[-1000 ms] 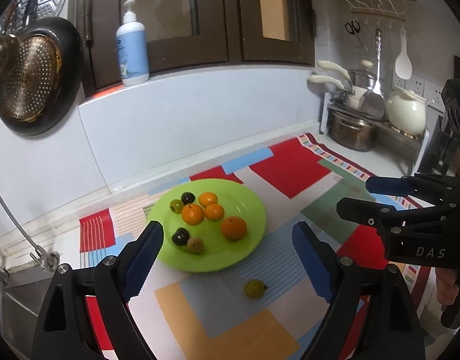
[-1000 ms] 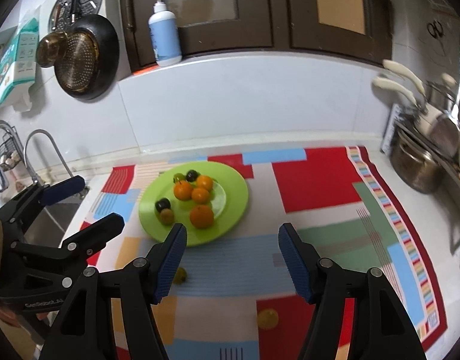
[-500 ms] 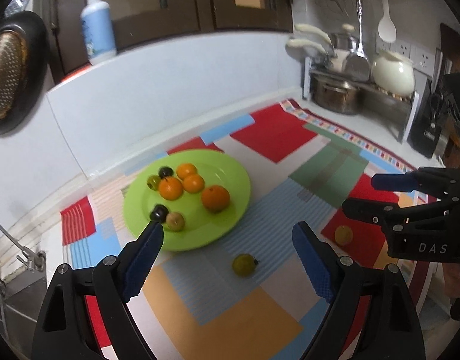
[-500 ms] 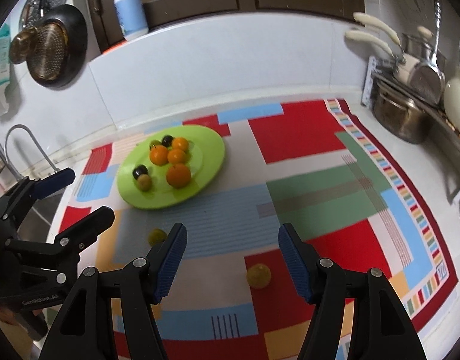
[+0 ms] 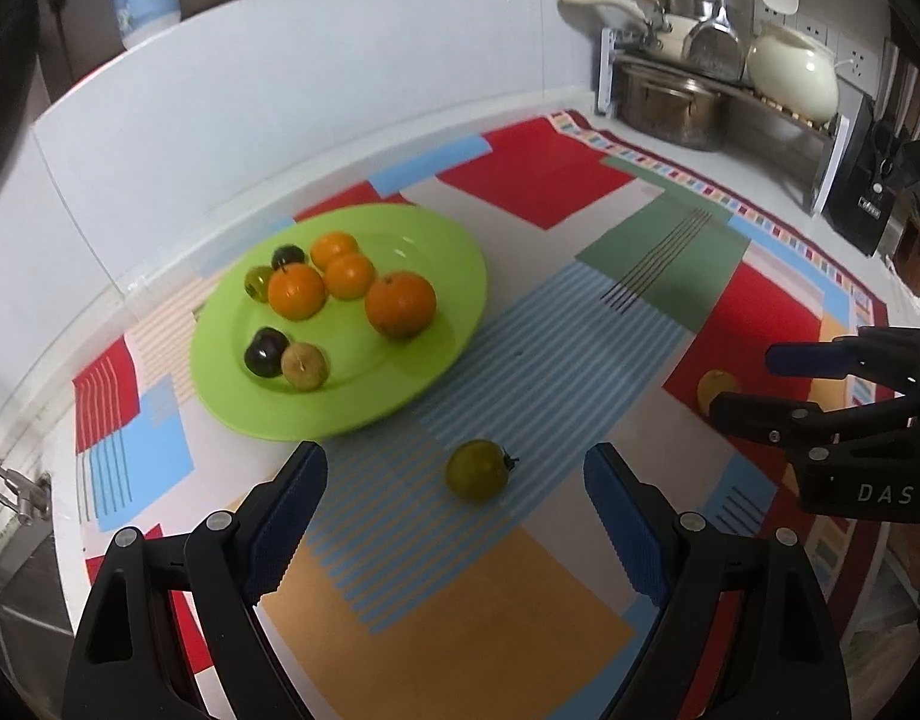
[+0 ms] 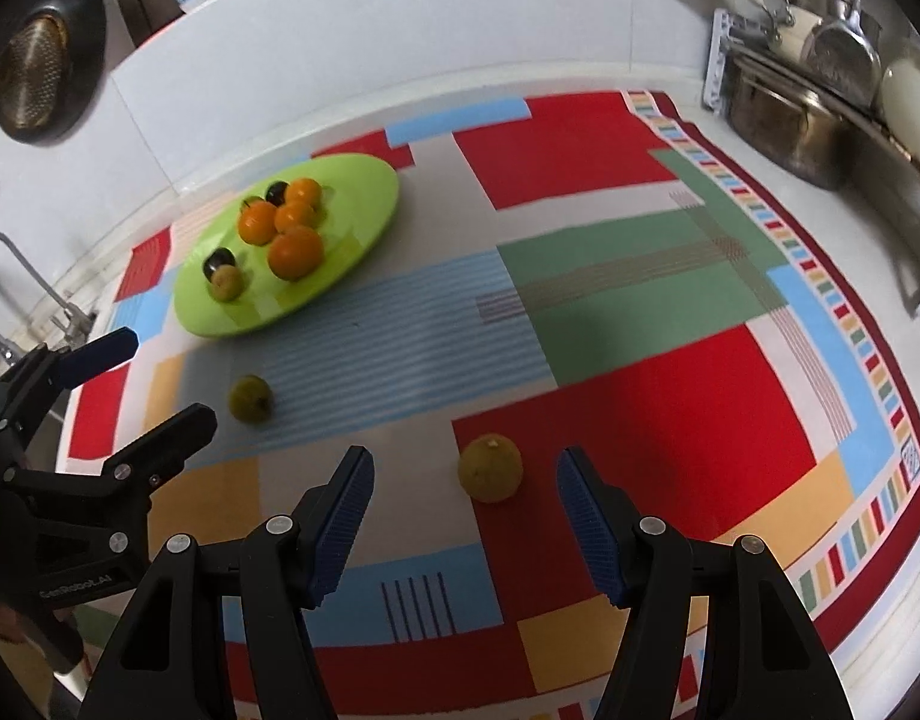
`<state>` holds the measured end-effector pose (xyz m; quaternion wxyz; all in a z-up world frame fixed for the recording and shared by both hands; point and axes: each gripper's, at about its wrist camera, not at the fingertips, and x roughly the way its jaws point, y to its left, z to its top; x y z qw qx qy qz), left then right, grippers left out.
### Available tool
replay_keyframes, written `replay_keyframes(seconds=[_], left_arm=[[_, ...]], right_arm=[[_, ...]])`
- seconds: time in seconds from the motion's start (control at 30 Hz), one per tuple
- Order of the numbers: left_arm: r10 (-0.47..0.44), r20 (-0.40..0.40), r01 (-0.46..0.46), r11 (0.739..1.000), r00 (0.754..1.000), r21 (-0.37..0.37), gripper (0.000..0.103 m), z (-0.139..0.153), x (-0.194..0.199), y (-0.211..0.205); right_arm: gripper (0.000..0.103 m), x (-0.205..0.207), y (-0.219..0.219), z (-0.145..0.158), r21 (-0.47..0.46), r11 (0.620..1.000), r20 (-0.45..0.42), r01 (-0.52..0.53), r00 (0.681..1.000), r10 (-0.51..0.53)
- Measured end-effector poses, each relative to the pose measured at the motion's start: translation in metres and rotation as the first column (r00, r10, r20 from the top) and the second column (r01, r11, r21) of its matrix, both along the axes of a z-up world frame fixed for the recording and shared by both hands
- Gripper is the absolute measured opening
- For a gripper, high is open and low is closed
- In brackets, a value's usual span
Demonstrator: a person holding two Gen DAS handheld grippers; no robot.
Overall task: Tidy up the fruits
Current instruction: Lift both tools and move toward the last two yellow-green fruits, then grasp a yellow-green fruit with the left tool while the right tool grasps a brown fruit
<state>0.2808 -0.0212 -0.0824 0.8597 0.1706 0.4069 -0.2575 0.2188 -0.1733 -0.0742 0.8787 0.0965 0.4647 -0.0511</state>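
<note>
Both grippers have been lowered toward the patchwork mat [image 6: 640, 396] since earlier. A green tomato [image 5: 477, 470] is framed by the spread left gripper [image 5: 455, 498], a yellow citrus [image 6: 490, 468] by the spread right gripper [image 6: 464, 510]; neither is grasped. Beyond, oranges [image 5: 399, 304] are seen on the green plate [image 5: 447, 276]. A black appliance [image 5: 866, 198] is shown only in the left view.

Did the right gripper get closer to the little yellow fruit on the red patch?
Yes. The right gripper has come down and forward: the yellow fruit on the mat now sits between its open jaws.
</note>
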Motion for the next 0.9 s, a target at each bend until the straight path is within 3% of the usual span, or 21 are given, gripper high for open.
replay_keyframes(seconds=[0.23, 0.43, 0.83, 0.9], left_arm=[[0.005, -0.039, -0.005, 1.000, 0.999, 0.006, 0.079, -0.017, 0.009, -0.001], [0.009, -0.086, -0.010, 1.000, 0.996, -0.012, 0.065, -0.026, 0.017, -0.002], [-0.013, -0.136, 0.009, 1.000, 0.991, -0.025, 0.034, -0.038, 0.023, -0.011], [-0.013, -0.142, 0.009, 1.000, 0.990, -0.026, 0.032, -0.039, 0.024, -0.011]], right_arm=[[0.062, 0.008, -0.001, -0.018, 0.016, 1.000, -0.048, 0.011, 0.999, -0.010], [0.048, 0.013, -0.001, -0.025, 0.015, 1.000, -0.071, 0.010, 0.997, -0.009], [0.029, 0.018, -0.002, -0.028, -0.001, 1.000, -0.078, 0.003, 0.997, -0.003], [0.029, 0.018, -0.002, -0.028, -0.005, 1.000, -0.078, 0.001, 0.997, -0.002]])
